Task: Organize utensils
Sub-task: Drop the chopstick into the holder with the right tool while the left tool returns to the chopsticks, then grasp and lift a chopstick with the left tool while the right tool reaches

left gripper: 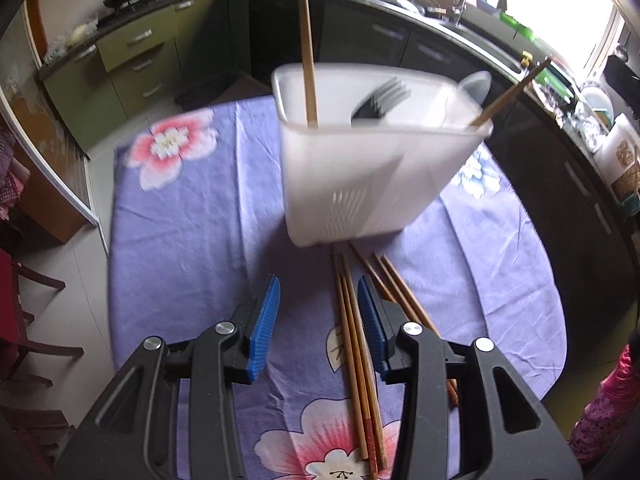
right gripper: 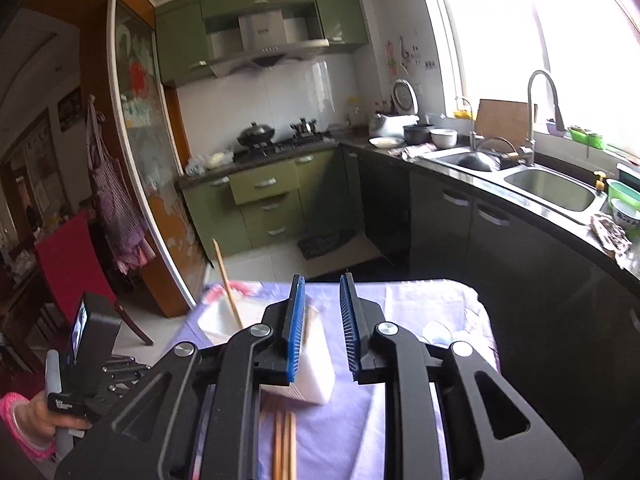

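Translucent white plastic, our tall utensil holder (left gripper: 372, 160) stands tilted and blurred on the purple floral tablecloth (left gripper: 192, 240), already holding a black fork (left gripper: 380, 98), a pale spoon (left gripper: 476, 84) and two wooden chopsticks (left gripper: 308, 52). Several more brown wooden chopsticks (left gripper: 356, 344) lie loose beside its base, so we judge the sorting partly done. Our left gripper (left gripper: 318, 312) and right gripper (right gripper: 322, 320) both gape wide, holding nothing.
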Motion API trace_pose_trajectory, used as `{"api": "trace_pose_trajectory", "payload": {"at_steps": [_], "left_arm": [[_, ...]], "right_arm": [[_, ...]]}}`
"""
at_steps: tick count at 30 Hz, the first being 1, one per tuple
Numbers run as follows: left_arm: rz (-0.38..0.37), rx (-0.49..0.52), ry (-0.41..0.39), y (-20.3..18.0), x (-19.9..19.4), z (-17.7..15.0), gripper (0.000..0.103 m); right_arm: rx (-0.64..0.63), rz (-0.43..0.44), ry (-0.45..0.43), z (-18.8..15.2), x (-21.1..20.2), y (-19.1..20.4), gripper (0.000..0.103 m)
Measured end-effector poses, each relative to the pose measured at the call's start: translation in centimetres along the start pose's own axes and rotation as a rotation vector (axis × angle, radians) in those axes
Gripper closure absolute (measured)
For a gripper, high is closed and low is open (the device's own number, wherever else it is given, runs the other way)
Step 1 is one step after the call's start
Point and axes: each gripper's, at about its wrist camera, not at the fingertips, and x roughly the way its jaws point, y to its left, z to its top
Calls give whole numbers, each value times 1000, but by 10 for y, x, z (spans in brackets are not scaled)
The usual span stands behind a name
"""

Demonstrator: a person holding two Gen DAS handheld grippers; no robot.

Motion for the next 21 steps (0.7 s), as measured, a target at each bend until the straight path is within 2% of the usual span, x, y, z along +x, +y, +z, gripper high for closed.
{"api": "trace_pose_trajectory", "payload": {"at_steps": [7, 12, 21], "left_arm": [[15, -8, 114, -7, 54, -12, 70], [33, -3, 152, -10, 72, -14, 77], [38, 15, 188, -17, 86, -16, 77]], "right_arm": [[62, -31, 130, -45, 24, -41, 83], [80, -27, 151, -61, 29, -55, 83], [88, -23, 167, -65, 34, -61, 83]]}}
